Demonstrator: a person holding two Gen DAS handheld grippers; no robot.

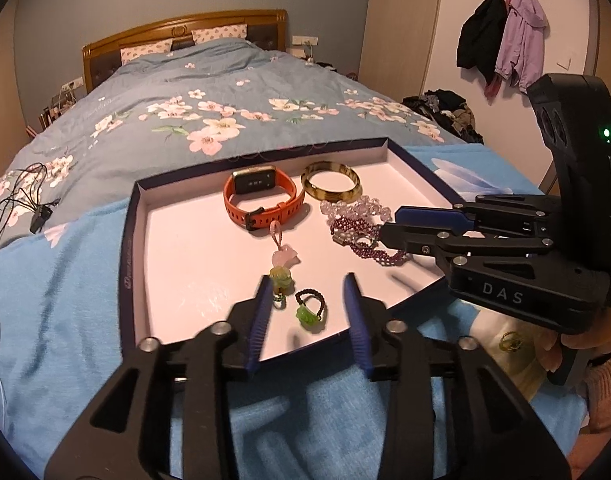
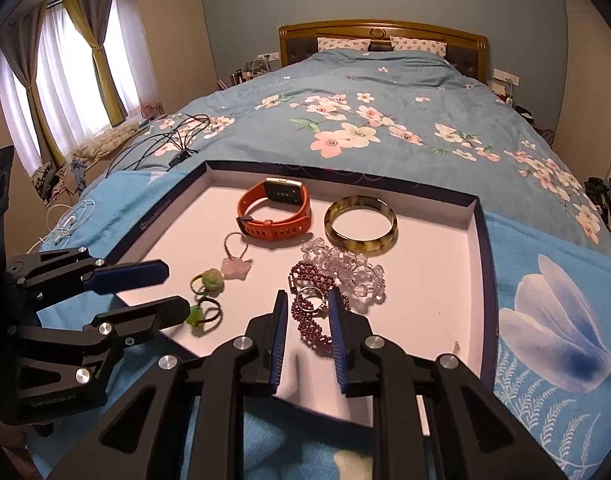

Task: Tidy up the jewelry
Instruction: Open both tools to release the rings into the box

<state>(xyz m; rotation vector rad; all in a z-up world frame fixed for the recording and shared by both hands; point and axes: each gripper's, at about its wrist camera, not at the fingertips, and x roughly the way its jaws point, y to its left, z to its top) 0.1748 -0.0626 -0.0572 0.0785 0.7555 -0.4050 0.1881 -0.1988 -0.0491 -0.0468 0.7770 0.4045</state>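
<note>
Your left gripper [image 1: 309,292] stands apart around the green-stone ring [image 1: 310,310] without pinching it, and your right gripper [image 2: 305,304] is apart over the purple bracelet [image 2: 317,312], neither clamped. Past them the tray [image 2: 479,280] holds a clear bead bracelet [image 2: 349,268], bangle [image 2: 360,225] and orange watch [image 2: 275,210], with the flowered bed [image 2: 345,100] beyond.

Two black grippers, left gripper [image 1: 309,280] and right gripper [image 2: 305,300], are being shown with blue ribbed pads, silver screws and white "DAS" lettering.
</note>
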